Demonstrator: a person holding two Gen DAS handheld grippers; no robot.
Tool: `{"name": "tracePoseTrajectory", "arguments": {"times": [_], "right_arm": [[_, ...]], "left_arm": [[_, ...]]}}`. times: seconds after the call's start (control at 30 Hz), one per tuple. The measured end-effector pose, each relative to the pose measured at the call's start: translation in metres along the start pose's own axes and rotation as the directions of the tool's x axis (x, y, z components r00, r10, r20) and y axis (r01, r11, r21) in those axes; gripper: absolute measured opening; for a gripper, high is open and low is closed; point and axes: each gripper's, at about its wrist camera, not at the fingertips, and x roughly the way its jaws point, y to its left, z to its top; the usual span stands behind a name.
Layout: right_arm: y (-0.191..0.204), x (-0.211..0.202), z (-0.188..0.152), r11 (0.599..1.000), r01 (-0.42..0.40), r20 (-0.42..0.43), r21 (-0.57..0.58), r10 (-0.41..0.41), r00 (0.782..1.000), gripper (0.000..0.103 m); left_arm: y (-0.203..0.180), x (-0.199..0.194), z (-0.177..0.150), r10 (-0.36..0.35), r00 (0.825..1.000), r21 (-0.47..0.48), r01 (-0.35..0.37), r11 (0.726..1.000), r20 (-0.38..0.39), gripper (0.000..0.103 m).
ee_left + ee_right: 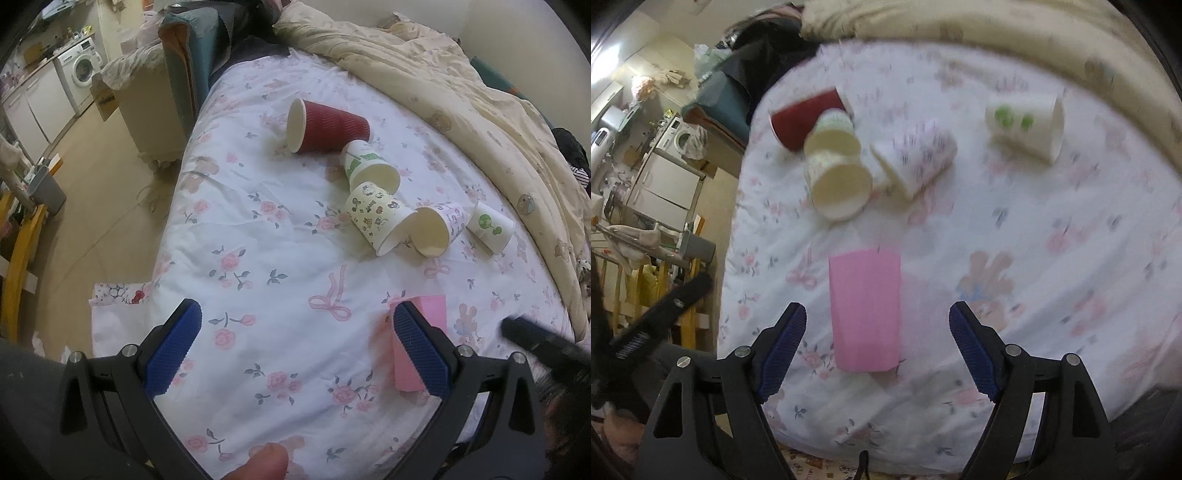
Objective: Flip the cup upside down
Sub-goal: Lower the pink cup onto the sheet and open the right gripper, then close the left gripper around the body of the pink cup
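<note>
On a bed [280, 258] covered by a white sheet with pink flowers and bows, six paper cups lie tipped on their sides; no writing on them can be read. A cream quilt [461, 92] is bunched along the far edge. Off to the left is a tiled floor and a white washing machine [83, 68]. Nearest, the plain pink paper cup [864, 310] lies with its long axis pointing away from the right gripper [877, 347], between and just beyond its spread jaws, touching neither. The left gripper [297, 350] hovers with jaws spread, holding nothing. Farther off lie a ribbed dark red cup [328, 127] and four white printed cups.
</note>
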Motion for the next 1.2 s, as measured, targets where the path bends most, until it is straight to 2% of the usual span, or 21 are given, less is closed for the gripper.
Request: {"name": "tracePoseTrajectory", "arguments": {"times": [0.13,0.23,0.37,0.53,0.67,0.8,0.97,1.07,1.2], "right_arm": [[-0.004,-0.027,0.011,0.998,0.041,0.082,-0.045,-0.037,0.996,0.082],[-0.014,-0.03,0.012,0.996,0.07,0.121,-0.045,-0.064,0.991,0.082],[-0.032,-0.023,0.005,0.997,0.079,0.132,0.016,-0.08,0.988,0.082],[-0.047,-0.028,0.01,0.993,0.084,0.168,0.088,-0.098,0.981,0.082],[-0.056,-0.025,0.013,0.989,0.096,0.149,0.116,-0.113,0.982,0.082],[-0.07,-0.024,0.014,0.982,0.078,0.133,0.173,-0.101,0.986,0.082],[-0.077,-0.022,0.01,0.976,0.042,0.104,0.214,-0.065,0.992,0.082],[-0.077,-0.026,0.01,0.976,0.035,0.12,0.214,-0.062,0.991,0.082],[-0.079,-0.026,0.011,0.973,0.021,0.121,0.229,-0.05,0.991,0.082]], "left_arm": [[-0.006,0.001,0.0,0.003,1.0,0.012,-0.003,1.0,-0.007,0.103],[-0.01,0.003,-0.002,0.004,1.0,0.016,-0.004,1.0,-0.014,0.103],[-0.015,0.007,-0.006,-0.014,0.998,-0.016,0.013,1.0,-0.066,0.103],[-0.037,0.015,-0.007,-0.007,0.994,-0.003,0.007,1.0,-0.105,0.103],[-0.061,0.026,-0.012,-0.027,0.989,0.009,0.028,1.0,-0.146,0.103],[-0.091,0.039,-0.026,-0.026,0.985,0.082,0.041,0.996,-0.17,0.103],[-0.105,0.06,-0.039,-0.04,0.967,0.075,0.061,0.995,-0.251,0.102],[-0.112,0.067,-0.043,-0.03,0.965,0.095,0.057,0.994,-0.262,0.094],[-0.118,0.075,-0.048,-0.034,0.955,0.1,0.066,0.993,-0.295,0.093]]}}
